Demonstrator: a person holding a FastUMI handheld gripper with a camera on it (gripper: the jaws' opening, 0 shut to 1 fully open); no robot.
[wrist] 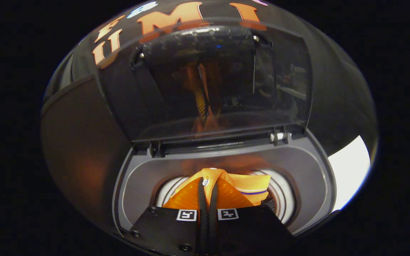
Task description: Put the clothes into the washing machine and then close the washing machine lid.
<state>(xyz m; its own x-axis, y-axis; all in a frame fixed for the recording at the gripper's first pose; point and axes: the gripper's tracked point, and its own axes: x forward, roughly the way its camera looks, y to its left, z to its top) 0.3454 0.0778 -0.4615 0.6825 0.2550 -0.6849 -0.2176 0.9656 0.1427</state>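
Tool pinched nearly closed on a bright orange garment with a purple-and-white stripe, both fingers pressing a fold of the cloth between them. Held right over the round pale drum opening of the grey top-loading washing machine, the cloth bunched just ahead of the fingers and hanging into the mouth, apparently not yet let go. Judged about halfway: garment brought to the drum, release yet to come, then the closing. Dark tinted transparent lid standing raised on its hinges at the far side of the opening, mirroring the orange cloth. No separate surface visible; machine top itself serving as the working area. Dim booth around, dark cloth wall to the left and far, a bright white patch to the right, nature unclear.
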